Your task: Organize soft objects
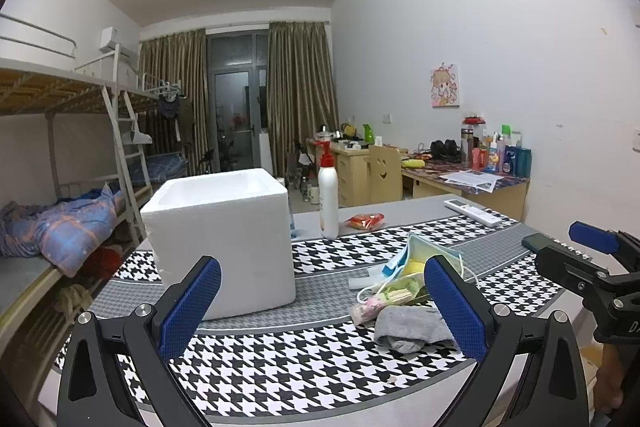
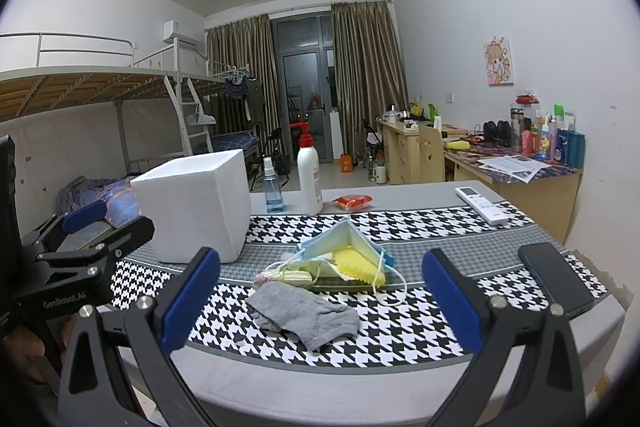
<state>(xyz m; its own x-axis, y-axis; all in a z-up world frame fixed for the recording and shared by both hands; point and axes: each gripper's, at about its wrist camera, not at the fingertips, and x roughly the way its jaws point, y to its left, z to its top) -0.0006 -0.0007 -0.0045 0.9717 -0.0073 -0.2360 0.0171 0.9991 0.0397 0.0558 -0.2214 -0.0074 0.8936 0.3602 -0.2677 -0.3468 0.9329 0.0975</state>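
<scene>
Both the left hand-held gripper [image 1: 322, 301] and the right hand-held gripper [image 2: 320, 291] are gaping wide, gripping nothing. A grey sock [image 2: 306, 313] is lying beside a face mask [image 2: 346, 241] on the surface [image 2: 400, 331].

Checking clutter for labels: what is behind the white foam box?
A blue spray bottle stands behind the foam box, beside the white pump bottle. The box's inside is hidden.

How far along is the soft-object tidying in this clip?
Nothing looks done: the gray sock, face mask and yellow sponge lie piled on the table beside the foam box. Nothing is in hand: left gripper and right gripper hover open. All sorting remains.
</scene>
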